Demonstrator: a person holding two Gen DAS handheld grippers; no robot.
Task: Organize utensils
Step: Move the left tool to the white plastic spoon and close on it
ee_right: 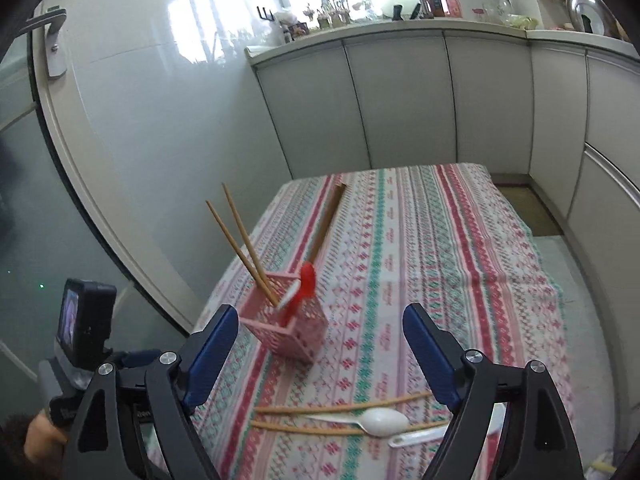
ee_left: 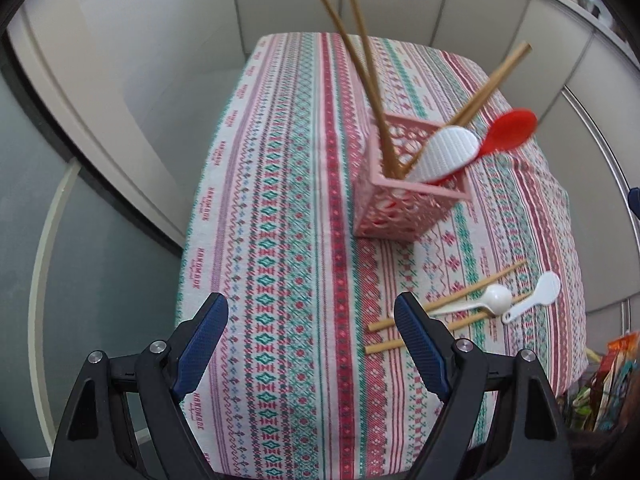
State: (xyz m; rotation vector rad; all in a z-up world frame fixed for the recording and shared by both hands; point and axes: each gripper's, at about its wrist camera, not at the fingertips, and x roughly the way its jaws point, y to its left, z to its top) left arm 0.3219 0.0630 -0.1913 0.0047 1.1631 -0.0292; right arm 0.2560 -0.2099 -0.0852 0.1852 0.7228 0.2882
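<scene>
A pink lattice utensil basket (ee_left: pixel 404 208) stands on the patterned tablecloth (ee_left: pixel 280 200); it also shows in the right wrist view (ee_right: pixel 292 332). It holds several wooden chopsticks (ee_left: pixel 360 60), a white rice paddle (ee_left: pixel 448 152) and a red spoon (ee_left: pixel 508 130). Two chopsticks (ee_left: pixel 444 298), a white spoon (ee_left: pixel 492 298) and a second white spoon (ee_left: pixel 536 290) lie on the cloth near the front right. They also show in the right wrist view: chopsticks (ee_right: pixel 344 406), white spoon (ee_right: pixel 380 422). My left gripper (ee_left: pixel 310 320) is open and empty above the cloth. My right gripper (ee_right: pixel 320 336) is open and empty above the loose utensils.
Grey cabinet fronts (ee_right: pixel 400 100) surround the table on the far and right sides. A white door frame (ee_right: pixel 80 200) stands at the left. The left hand-held gripper with its camera (ee_right: pixel 80 320) shows at the left in the right wrist view. Colourful packets (ee_left: pixel 612 380) lie beyond the table's right edge.
</scene>
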